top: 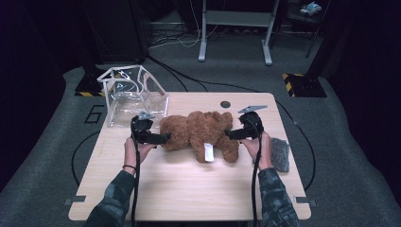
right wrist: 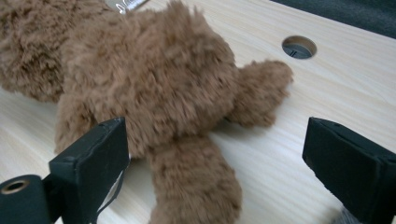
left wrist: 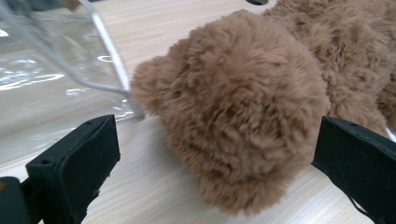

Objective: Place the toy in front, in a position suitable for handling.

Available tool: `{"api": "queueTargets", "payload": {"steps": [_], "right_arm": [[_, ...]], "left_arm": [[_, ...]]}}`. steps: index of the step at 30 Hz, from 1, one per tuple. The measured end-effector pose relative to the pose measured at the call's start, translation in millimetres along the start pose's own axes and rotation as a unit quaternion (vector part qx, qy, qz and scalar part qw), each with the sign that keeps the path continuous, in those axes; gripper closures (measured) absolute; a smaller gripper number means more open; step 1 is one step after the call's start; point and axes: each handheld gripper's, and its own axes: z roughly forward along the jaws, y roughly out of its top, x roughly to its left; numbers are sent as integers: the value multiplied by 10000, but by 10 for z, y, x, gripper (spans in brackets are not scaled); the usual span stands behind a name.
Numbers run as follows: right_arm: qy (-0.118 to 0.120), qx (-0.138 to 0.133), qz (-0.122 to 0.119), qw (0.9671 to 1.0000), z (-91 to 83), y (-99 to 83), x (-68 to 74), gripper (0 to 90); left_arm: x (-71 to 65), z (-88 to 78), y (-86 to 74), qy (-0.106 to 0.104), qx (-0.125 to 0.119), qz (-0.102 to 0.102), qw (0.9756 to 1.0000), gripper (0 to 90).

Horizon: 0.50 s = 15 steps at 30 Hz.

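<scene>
High view: brown teddy bear [top: 201, 134] lying across the middle of the pale wooden surface [top: 189, 189], white tag on its lower side. Left claw [top: 163, 138] at the bear's nine o'clock, at its head end; right claw [top: 229, 134] at its three o'clock, at the leg end. Both held level, pointing inward at the toy. Clear plastic bag [top: 135, 97] with white edging standing at the bear's ten o'clock, near the surface's far left corner. Grey cloth [top: 280, 153] lying at the surface's right edge, just beside the right hand [top: 259, 149].

Left gripper view: jaws spread wide, pinching nothing. Bear's round head [left wrist: 243, 116] between them and ahead, pads apart from the fur. Bag at ten o'clock, its corner just beside the bear's ear.

Right gripper view: jaws spread wide, gripping nothing. Bear's rear and legs [right wrist: 154, 93] ahead, one leg reaching down toward six o'clock between the jaws. Round hole [right wrist: 299, 47] in the surface at one o'clock.
</scene>
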Motion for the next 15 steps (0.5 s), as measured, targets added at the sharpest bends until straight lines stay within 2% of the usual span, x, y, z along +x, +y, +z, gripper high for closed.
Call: {"api": "queueTargets", "payload": {"steps": [2,5,7,9,12,15], "right_arm": [[55,-13,-104,9999,65,71,35,80],[143,3,-129,9998,156,176,79,111],[204,-17,-120,9997,239,273,113,145],[226,-36,-38,9997,269,307,131,152],[176,-76,-136,9997,361,385,132,208],[229,-68,30,9997,431,442,121,259]], "left_arm": [[-4,45,26,-13,-9,9,10000,6],[-9,100,66,-15,-9,11,10000,26],[-24,135,91,-20,-14,88,10000,46],[-37,164,116,-90,-120,28,9999,43],[-40,198,175,-100,-216,51,9997,45],[-66,274,213,-102,-128,85,9998,58]]}}
